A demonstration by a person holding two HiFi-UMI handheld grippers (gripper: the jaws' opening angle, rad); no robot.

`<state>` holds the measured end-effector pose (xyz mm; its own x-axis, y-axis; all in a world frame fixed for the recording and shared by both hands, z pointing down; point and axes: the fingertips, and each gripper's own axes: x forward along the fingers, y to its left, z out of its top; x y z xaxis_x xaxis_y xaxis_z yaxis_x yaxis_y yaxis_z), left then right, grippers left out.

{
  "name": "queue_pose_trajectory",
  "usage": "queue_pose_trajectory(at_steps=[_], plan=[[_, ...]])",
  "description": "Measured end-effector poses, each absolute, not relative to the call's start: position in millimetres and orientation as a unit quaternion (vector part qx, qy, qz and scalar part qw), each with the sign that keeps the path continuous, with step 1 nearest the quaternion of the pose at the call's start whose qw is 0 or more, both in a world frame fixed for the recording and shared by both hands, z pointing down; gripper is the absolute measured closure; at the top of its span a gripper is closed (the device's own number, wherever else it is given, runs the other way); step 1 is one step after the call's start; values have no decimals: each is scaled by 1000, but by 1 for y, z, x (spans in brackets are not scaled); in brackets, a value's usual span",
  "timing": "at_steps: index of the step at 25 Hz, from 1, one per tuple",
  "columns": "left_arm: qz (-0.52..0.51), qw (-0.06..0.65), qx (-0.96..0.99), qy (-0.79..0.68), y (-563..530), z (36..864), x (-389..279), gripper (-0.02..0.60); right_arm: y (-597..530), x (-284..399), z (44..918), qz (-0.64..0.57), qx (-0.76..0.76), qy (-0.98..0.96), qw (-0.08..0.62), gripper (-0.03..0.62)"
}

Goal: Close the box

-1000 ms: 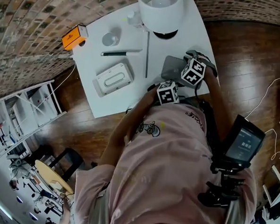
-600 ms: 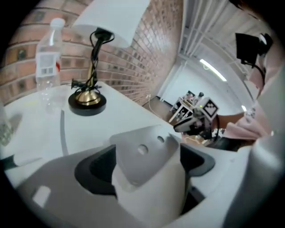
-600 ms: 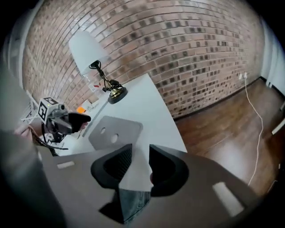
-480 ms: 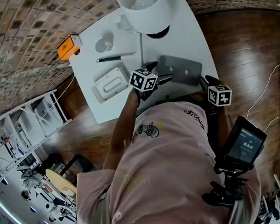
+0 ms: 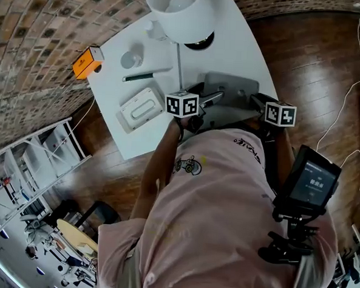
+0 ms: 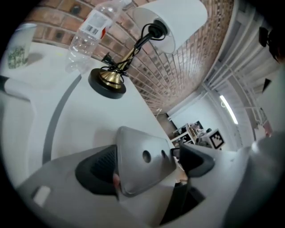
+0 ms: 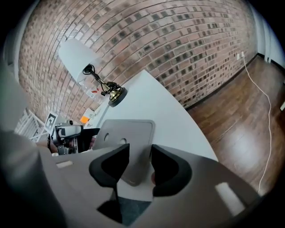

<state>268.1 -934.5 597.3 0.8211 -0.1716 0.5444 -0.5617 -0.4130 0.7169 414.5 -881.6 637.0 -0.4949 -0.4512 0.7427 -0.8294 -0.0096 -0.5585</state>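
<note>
I read this as the tail end of the closing step: the grey box (image 5: 232, 89) lies flat on the white table (image 5: 253, 47), its lid with two round holes looking down and level. The left gripper (image 6: 144, 167) straddles one end of it. Its fingers (image 6: 95, 171) are spread wide and just starting to close, with the box between them and no pad clearly pressing on it. The right gripper (image 7: 140, 167) is at the other end. Its fingers (image 7: 109, 167) are opening with a rounded corner of the lid in the gap between them, so as far as I can tell neither hand has a grip. Next I would check that the lid is seated all round, pressing down just ahead of the fingertips if it is not, then draw both sets of fingers straight back. I cannot see the seam between lid and base or any latch. In the head view the person's pink shirt (image 5: 219, 191) covers the edge nearest the finger roots. Whether the left inner pad touches the lid's edge is too close to call.
</note>
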Motion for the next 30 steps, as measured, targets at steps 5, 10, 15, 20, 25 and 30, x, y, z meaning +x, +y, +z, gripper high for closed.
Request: queue_pose_trajectory(at_steps=[5,10,15,20,25,30], plan=[[187,458,836,-237,-937,577,259,175,-890,412,619,538,467,-689,137,434],[143,424,857,-256,-945,540,248,175,-907,404,585,503,475,-711,129,434],[104,377,874,-289,-951,492,232,175,-916,389,545,464,476,-735,136,434],[76,336,884,-317,-941,449,203,176,-923,360,510,436,456,-762,144,434],[65,319,870,-370,-930,437,145,179,-929,301,503,423,411,-789,170,434],[37,328,844,-422,-911,434,67,179,-927,222,508,412,347,-816,212,434]])
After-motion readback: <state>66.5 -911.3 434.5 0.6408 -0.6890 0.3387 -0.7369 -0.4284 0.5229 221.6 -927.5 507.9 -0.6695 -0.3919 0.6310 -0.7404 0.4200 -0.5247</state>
